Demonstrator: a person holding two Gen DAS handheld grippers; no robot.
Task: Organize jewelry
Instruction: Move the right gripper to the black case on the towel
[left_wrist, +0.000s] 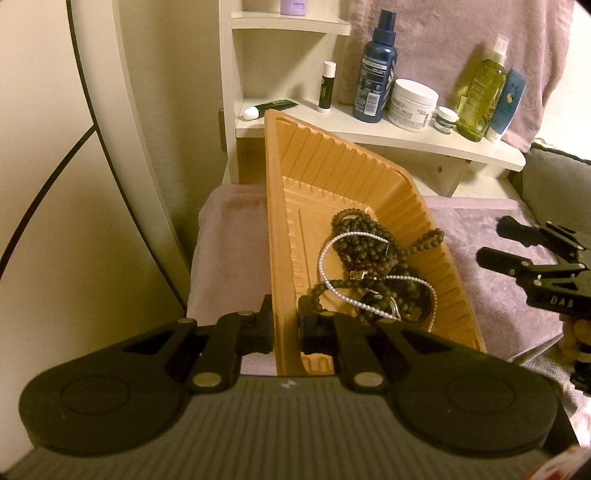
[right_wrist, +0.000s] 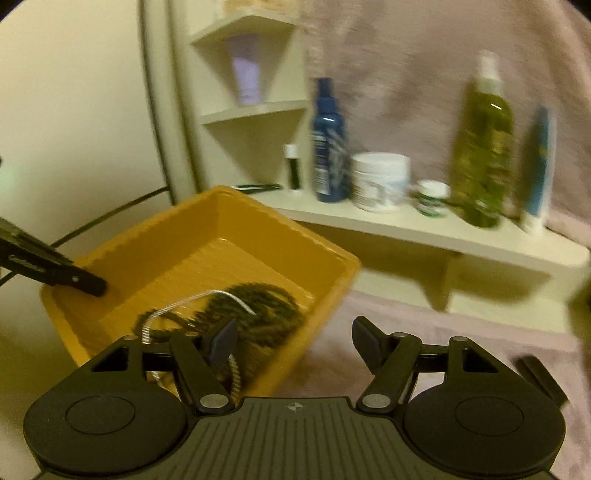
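Observation:
An orange plastic tray rests tilted on a pink cloth. It holds a tangle of dark bead necklaces and a white pearl strand. My left gripper is shut on the tray's near side wall, one finger inside and one outside. That finger shows on the wall in the right wrist view too, which is blurred. My right gripper stands open with nothing between its fingers, over the tray's right corner and the cloth. It is right of the tray. Pale beads show below it.
A white corner shelf behind the tray carries a blue bottle, a white cream jar, a small jar, a green spray bottle and tubes. A white curved frame stands at left. A black object lies on the cloth.

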